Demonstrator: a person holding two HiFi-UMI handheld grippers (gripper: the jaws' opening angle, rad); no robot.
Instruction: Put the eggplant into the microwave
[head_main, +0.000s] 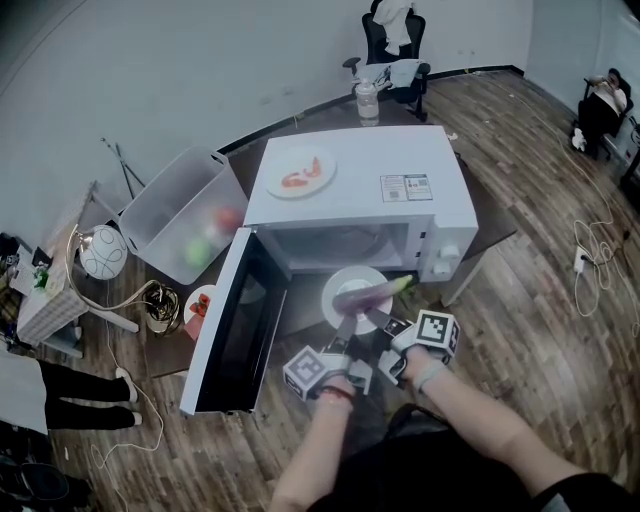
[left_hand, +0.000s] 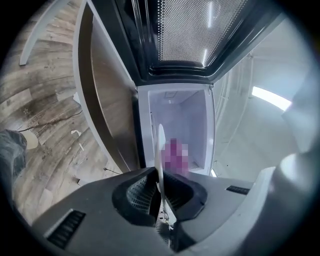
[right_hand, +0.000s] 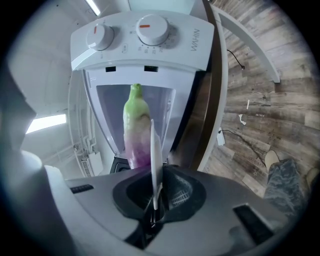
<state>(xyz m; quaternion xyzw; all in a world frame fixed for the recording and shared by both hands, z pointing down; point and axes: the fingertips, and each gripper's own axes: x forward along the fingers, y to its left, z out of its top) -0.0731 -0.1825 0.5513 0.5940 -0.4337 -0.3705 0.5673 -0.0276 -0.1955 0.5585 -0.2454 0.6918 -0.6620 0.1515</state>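
At the microwave (head_main: 350, 190) mouth, left gripper (head_main: 343, 335) and right gripper (head_main: 383, 320) each clamp the plate (head_main: 355, 277) rim; eggplant (head_main: 372, 293) rides loose, looks smooth, may roll, so hold the plate level.

Room light was bright and even; straight lines bowed toward the head view's edges. Both gripper views carried dark round vignettes. Glare streaked the microwave (left_hand: 185, 35) door mesh, top centre.

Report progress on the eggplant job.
Done: microwave door open, eggplant on a white plate. In hand: left tongs and right tongs clamp the plate's rim at the cavity mouth. Left: slide it inside, release, shut the door.
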